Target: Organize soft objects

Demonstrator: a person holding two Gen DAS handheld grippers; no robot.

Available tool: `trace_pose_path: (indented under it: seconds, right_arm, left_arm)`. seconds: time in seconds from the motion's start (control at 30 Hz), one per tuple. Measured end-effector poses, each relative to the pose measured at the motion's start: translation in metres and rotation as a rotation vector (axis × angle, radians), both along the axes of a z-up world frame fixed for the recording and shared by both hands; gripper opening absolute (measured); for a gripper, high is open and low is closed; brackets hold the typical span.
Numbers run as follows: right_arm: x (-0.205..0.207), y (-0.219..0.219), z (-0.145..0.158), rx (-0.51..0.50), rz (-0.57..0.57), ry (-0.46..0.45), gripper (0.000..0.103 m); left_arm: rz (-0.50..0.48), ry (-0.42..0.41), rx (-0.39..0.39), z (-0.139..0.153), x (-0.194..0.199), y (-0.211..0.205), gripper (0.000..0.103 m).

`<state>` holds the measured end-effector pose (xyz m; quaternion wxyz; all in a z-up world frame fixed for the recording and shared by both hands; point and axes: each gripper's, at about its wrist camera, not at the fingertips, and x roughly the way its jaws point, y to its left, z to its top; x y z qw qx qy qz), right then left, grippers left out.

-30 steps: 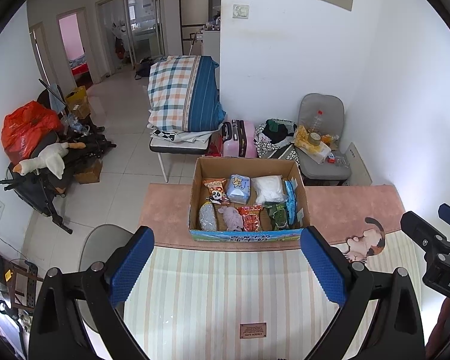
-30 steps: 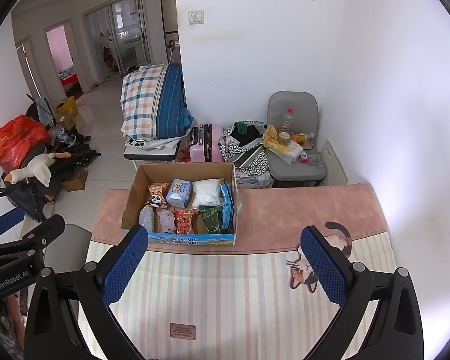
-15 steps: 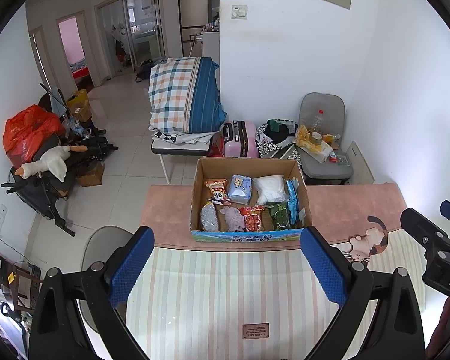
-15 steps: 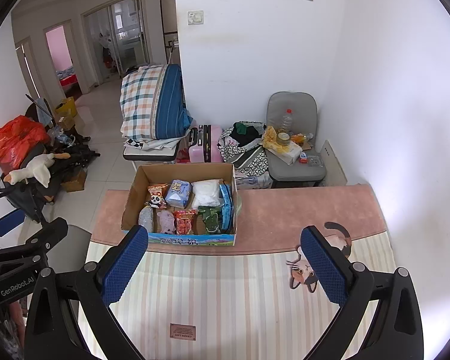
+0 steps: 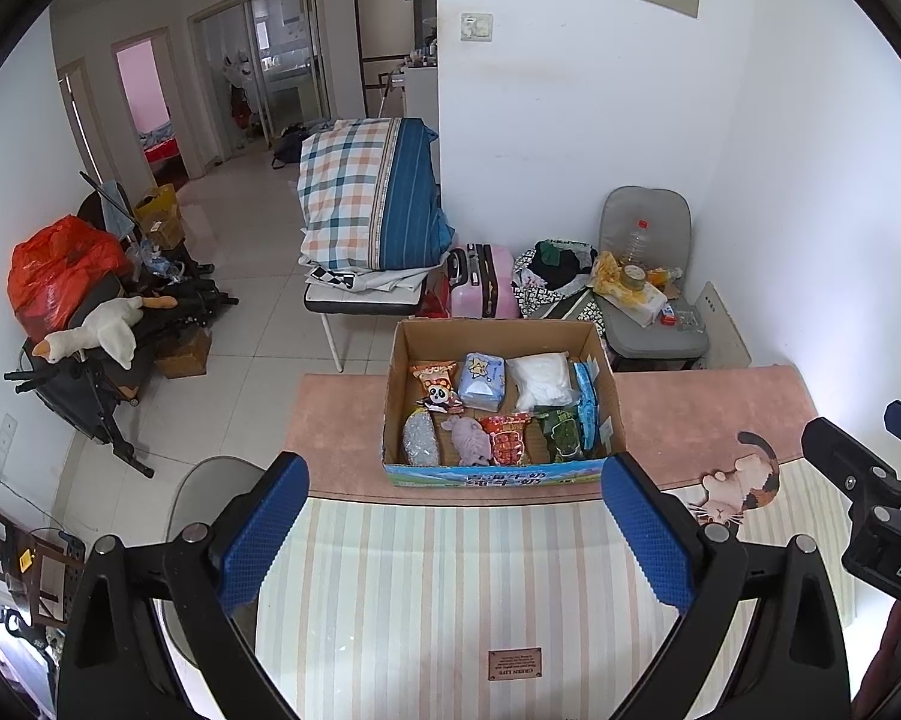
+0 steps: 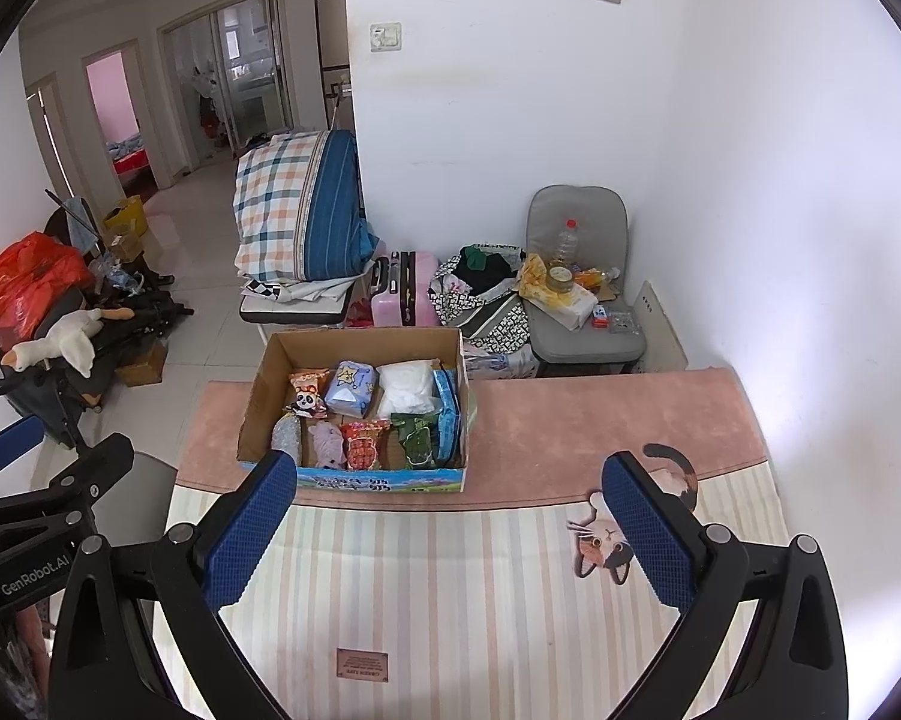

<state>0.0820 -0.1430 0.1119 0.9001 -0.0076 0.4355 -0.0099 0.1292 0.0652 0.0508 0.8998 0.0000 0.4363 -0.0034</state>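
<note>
A cardboard box [image 5: 398, 396] [image 6: 257, 402] stands on the pink far strip of the table mat. Inside lie several soft packs: a panda snack bag [image 5: 437, 387], a blue tissue pack [image 5: 481, 381] [image 6: 350, 389], a white bag [image 5: 540, 381] [image 6: 408, 389], a red pack [image 5: 507, 439], a green pack [image 5: 561, 432] and a mauve plush [image 5: 469, 439]. My left gripper [image 5: 453, 531] hovers open above the striped mat, short of the box. My right gripper [image 6: 450, 534] is open too, nothing between its fingers, to the right of the box's front.
A cat picture [image 6: 618, 534] is printed on the striped mat [image 6: 450, 588]. Beyond the table stand a grey chair [image 5: 648, 276] with a bottle, a pink suitcase [image 5: 483, 282], a plaid pillow [image 5: 366, 198] on a bench, and a stroller with a plush goose [image 5: 99, 330].
Both grippers have drifted back and slightly up; the box sits a little higher in the views. Both stay open and nothing was picked up.
</note>
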Motion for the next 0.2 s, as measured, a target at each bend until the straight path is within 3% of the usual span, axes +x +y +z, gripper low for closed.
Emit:
trace_pose_path:
  seconds: [0.2]
  right_arm:
    - [0.0, 0.0004, 0.0, -0.001, 0.001, -0.001, 0.103]
  left_arm:
    - [-0.002, 0.002, -0.002, 0.0009, 0.0014, 0.0008, 0.1]
